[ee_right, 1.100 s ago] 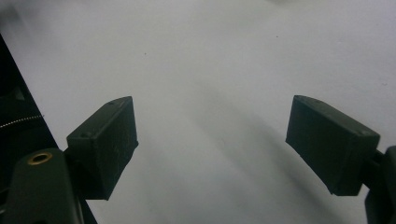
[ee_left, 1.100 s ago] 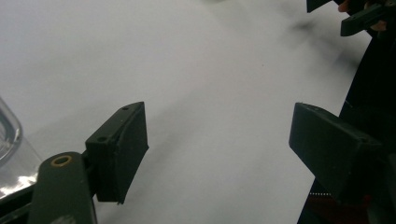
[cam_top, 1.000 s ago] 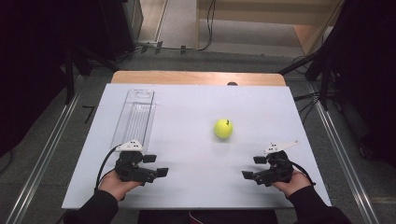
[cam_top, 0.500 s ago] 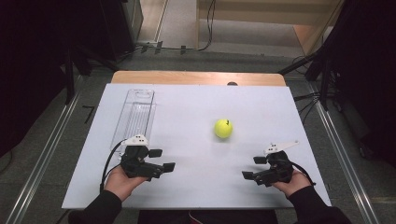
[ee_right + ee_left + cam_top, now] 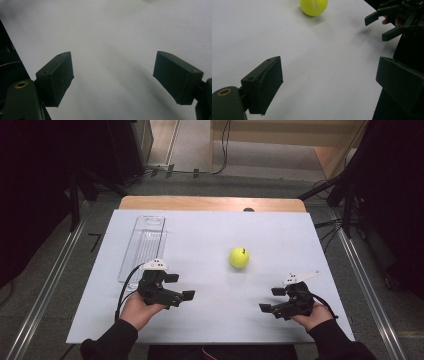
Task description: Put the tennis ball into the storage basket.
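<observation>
The left gripper (image 5: 182,286), jaws just opened wide and empty, is aimed at the tennis ball (image 5: 239,257) ahead; an approach is judged under way; the right gripper (image 5: 270,300) is held wide, empty.

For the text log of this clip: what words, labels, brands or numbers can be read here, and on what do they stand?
None can be read.
Tennis ball: a small dark mark on its upper side in the high view, too small to read; its white seam shows in the left gripper view.
Clear plastic tray: no label visible.
Left tool and right tool: no lettering legible.

yellow-green ball (image 5: 239,257), white table (image 5: 210,235), black claws
</observation>
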Tool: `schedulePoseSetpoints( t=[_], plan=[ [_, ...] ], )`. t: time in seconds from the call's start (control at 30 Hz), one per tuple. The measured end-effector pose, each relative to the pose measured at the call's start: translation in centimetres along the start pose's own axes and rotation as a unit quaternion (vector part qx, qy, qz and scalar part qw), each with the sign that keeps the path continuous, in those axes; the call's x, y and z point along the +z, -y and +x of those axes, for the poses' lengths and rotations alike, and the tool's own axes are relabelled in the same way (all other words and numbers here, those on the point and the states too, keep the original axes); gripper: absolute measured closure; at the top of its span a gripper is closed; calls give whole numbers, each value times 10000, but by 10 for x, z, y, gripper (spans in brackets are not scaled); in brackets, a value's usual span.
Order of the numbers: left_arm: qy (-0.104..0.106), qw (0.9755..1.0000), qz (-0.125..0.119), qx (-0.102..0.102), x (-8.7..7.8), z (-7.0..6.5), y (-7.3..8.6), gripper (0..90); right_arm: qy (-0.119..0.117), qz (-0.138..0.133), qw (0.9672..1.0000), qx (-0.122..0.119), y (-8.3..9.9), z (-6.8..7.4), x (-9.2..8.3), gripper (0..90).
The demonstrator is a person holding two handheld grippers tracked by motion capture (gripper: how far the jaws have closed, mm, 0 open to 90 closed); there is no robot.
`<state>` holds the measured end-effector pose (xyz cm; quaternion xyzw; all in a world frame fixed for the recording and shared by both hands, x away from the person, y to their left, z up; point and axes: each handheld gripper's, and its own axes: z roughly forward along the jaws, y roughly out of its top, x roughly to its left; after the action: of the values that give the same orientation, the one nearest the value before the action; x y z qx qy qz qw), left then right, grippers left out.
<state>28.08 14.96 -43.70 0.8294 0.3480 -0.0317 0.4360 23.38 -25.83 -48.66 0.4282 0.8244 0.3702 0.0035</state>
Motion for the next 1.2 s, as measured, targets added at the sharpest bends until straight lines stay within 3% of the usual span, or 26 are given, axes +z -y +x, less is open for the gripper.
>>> schedulePoseSetpoints(
  t=[0.5,1.2],
  plan=[
    [-83,9999,15,127,8,0,-17,76,-3,-33,10000,-4,0,0,0,146],
    [-136,9998,120,11,26,10,-44,78,88,-71,9998,165,-1,-2,1,146]
  ],
)
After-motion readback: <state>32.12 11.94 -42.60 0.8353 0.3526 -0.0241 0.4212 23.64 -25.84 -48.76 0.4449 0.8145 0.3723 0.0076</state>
